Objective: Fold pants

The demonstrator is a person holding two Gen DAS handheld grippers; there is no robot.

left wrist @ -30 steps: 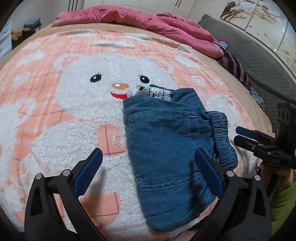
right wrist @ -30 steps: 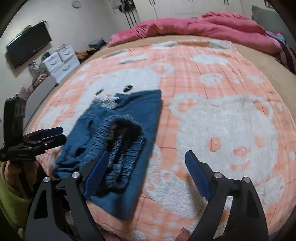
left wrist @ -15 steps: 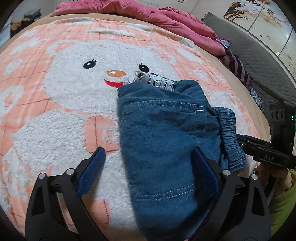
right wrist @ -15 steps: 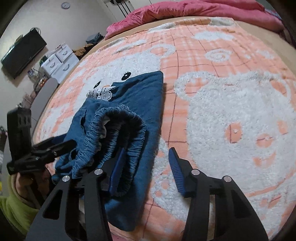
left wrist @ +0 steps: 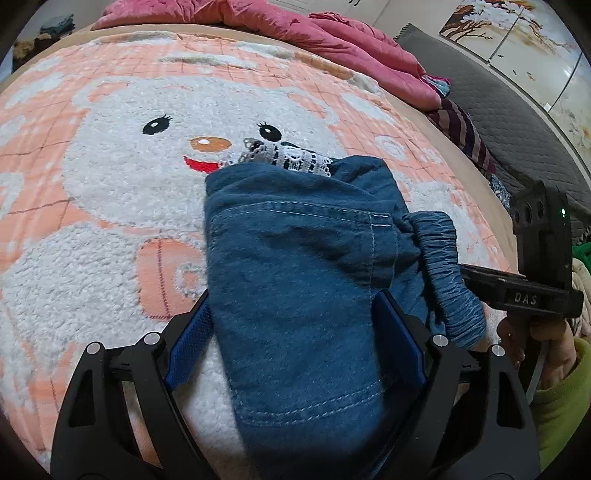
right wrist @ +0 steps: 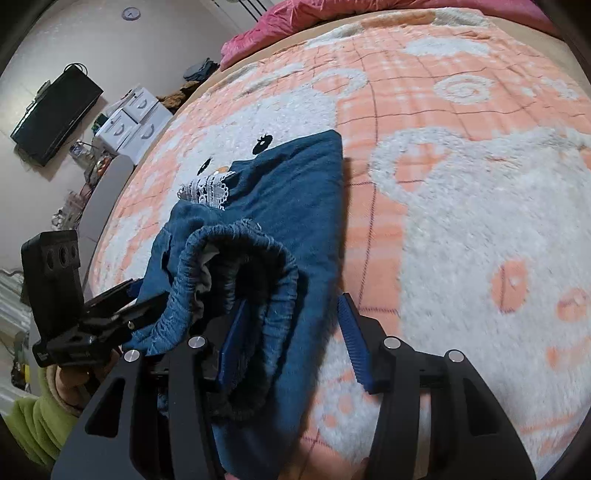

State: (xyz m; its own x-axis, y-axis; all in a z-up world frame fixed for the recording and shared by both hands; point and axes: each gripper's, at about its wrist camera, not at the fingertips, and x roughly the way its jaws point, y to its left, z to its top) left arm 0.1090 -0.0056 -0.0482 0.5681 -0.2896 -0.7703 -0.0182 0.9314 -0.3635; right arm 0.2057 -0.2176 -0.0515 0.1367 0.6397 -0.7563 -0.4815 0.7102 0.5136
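Observation:
Blue denim pants (left wrist: 303, 280) with a white lace trim (left wrist: 291, 158) lie folded on the bed near its front edge. My left gripper (left wrist: 295, 336) is open, its blue pads either side of the near fold of the pants. My right gripper (right wrist: 291, 339) is open and straddles the right side of the elastic waistband (right wrist: 243, 273), left pad inside the waist opening. The right gripper also shows in the left wrist view (left wrist: 517, 291) against the waistband (left wrist: 443, 266). The left gripper shows in the right wrist view (right wrist: 122, 310) at the waistband's left edge.
A pink and white bear blanket (left wrist: 110, 155) covers the bed. A crumpled pink quilt (left wrist: 295, 26) lies at the far end, with striped clothes (left wrist: 461, 129) at the right edge. White drawers (right wrist: 133, 118) and a TV (right wrist: 55, 110) stand left of the bed.
Both grippers have moved forward onto the pants. Both have narrowed, the right one more, around the waistband side. The waistband has bunched up.

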